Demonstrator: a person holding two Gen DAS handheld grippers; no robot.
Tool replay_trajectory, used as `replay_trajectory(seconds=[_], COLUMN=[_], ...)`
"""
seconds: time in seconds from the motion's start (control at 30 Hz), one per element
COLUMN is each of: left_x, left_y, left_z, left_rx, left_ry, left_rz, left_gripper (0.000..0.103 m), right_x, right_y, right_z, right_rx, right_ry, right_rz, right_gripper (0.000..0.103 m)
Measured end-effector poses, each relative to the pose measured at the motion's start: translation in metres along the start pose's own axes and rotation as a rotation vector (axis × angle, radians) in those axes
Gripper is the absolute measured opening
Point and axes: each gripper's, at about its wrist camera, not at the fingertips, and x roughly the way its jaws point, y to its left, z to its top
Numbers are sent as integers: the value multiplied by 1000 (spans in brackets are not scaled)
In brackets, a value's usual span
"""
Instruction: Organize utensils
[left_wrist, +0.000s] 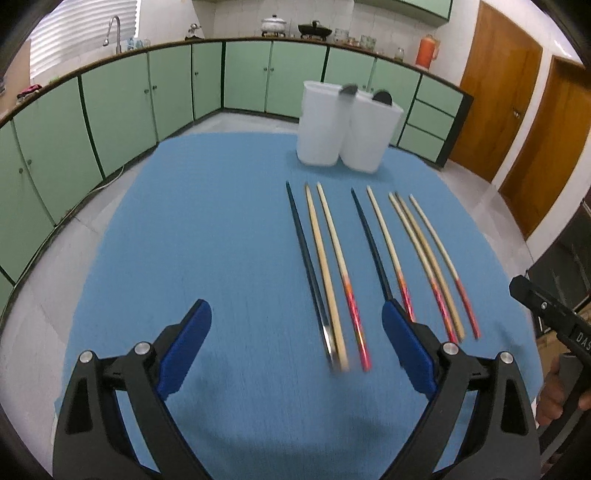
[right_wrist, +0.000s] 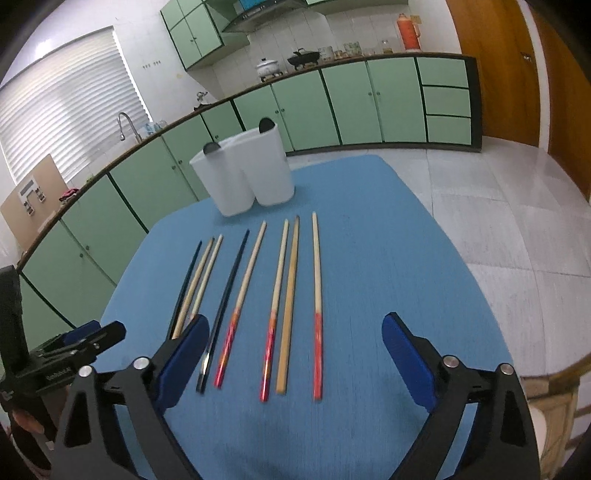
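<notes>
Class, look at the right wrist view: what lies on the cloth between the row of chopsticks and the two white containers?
Nothing: in the right wrist view only bare blue cloth separates the chopsticks from the white containers.

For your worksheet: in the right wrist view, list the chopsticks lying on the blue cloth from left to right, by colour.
Dark chopstick → plain wooden chopstick → pale chopstick → dark chopstick → red-handled chopstick → red-handled chopstick → plain wooden chopstick → red-handled chopstick.
</notes>
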Motion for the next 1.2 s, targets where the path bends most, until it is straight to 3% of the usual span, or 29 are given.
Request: replay_trajectory(seconds=[0.17, 0.33, 0.6, 0.67, 0.77, 0.9, 1.03, 1.1, 1.2], left_x=[5, 13, 26, 28, 29, 31, 29, 28, 23], left_y=[-5, -9, -11, -12, -14, -16, -20, -17, -10], left_z=[-16, -28, -33, -34, -36, -35, -35, -34, -29], left_rx=[19, 20, -11, -18, -16, -25, -11, -21, -36], left_ry=[48, 88, 140, 152, 154, 160, 153, 142, 116], left_rz=[-3, -17, -60, -72, -72, -96, -100, -100, -84], left_gripper=[75, 64, 38, 37, 35, 15, 10, 0, 0], right_x=[-7, -12, -10, -10, -9, -9, -9, -9, -9], right_y=[-1, 1, 4, 4, 4, 2, 0, -1, -1], right_z=[-17, -20, -20, -20, -20, -20, -19, -18, -20], right_rx=[10, 1, -22, -22, -23, -19, -15, -16, -17], right_ry=[14, 6, 3, 4, 3, 3, 0, -1, 2], right_rz=[-2, -6, -13, -12, -14, -18, -20, -21, -21], right_gripper=[81, 79, 78, 78, 78, 78, 78, 78, 78])
